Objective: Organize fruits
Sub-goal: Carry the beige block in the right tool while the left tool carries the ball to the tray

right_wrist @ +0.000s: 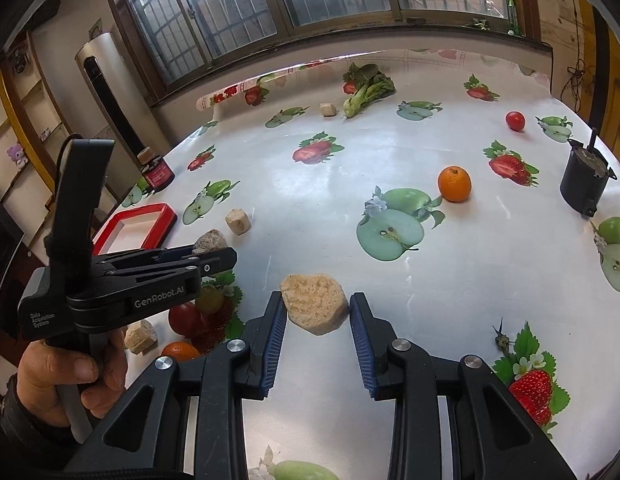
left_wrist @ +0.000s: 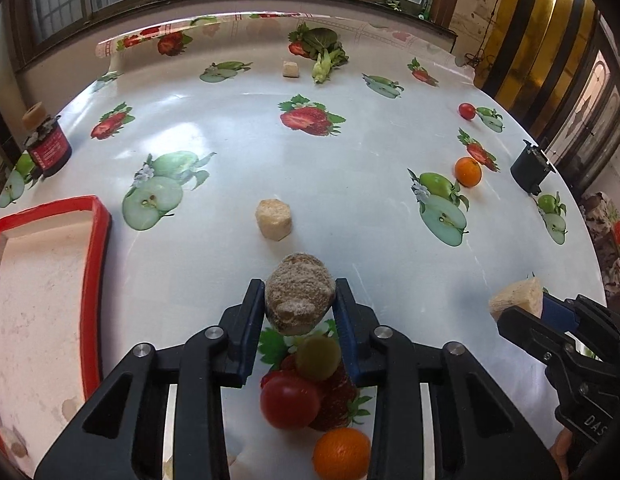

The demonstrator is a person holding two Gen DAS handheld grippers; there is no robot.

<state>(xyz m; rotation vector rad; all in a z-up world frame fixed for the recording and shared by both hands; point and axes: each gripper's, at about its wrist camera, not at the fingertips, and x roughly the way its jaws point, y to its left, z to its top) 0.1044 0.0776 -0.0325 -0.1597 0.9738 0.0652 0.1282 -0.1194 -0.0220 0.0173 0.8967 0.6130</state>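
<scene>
In the left wrist view my left gripper (left_wrist: 299,286) is shut on a rough brown chunk (left_wrist: 300,304), held just above the fruit-print tablecloth. Under its fingers lie a green grape (left_wrist: 318,358), a red tomato (left_wrist: 290,400) and an orange (left_wrist: 342,454). My right gripper (right_wrist: 318,298) is shut on a pale beige chunk (right_wrist: 314,304); the same chunk (left_wrist: 518,298) shows at the right edge of the left wrist view. A second orange (right_wrist: 454,184) and a small tomato (right_wrist: 515,121) sit far out on the right.
A red-rimmed tray (left_wrist: 96,300) lies at the left. Another beige chunk (left_wrist: 274,220) sits mid-table and a small one (left_wrist: 290,69) lies by leafy greens (left_wrist: 324,52) at the back. A dark jar (left_wrist: 48,148) stands far left, a black cup (left_wrist: 530,168) far right.
</scene>
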